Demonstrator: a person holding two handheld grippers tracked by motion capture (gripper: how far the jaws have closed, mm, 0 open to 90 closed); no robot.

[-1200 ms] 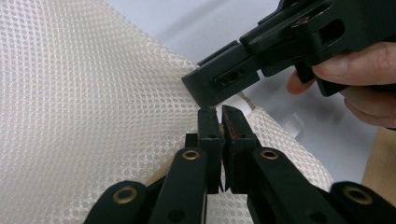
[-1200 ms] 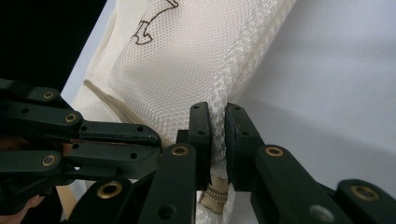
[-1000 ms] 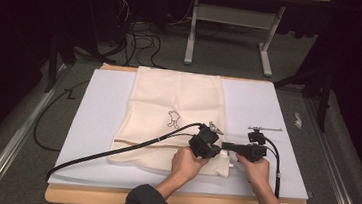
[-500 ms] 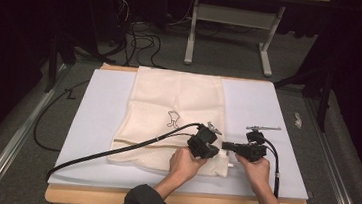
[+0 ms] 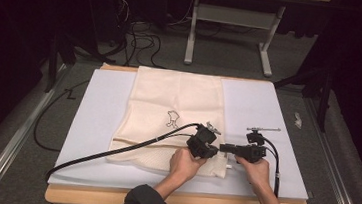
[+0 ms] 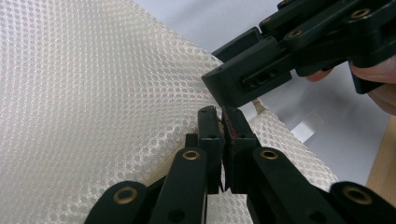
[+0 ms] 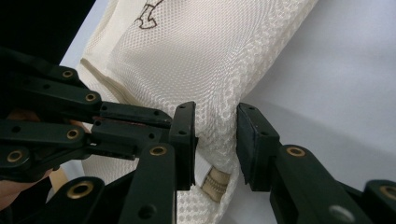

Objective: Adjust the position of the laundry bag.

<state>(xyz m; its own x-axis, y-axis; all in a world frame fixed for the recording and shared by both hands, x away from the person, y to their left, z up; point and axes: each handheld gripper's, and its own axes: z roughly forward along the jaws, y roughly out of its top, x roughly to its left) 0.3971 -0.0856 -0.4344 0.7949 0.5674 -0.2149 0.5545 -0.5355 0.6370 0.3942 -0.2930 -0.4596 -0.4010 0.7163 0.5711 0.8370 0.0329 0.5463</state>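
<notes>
The mesh bag point(image 5: 172, 119) looks light, limp and holey, so it will likely sag and slide unless pinched at a doubled hem or corner, best at its near right corner at about 5 o'clock on the white mat point(image 5: 278, 116). It is a cream net sack with a small dark outline print, lying flat mid-mat (a ribbed tab peeks from the corner). The left gripper point(image 6: 221, 122) is clamped on that corner's edge, while the right gripper point(image 7: 215, 140), jaws just opening, stands part-open astride the mesh, pads not pressing.
</notes>
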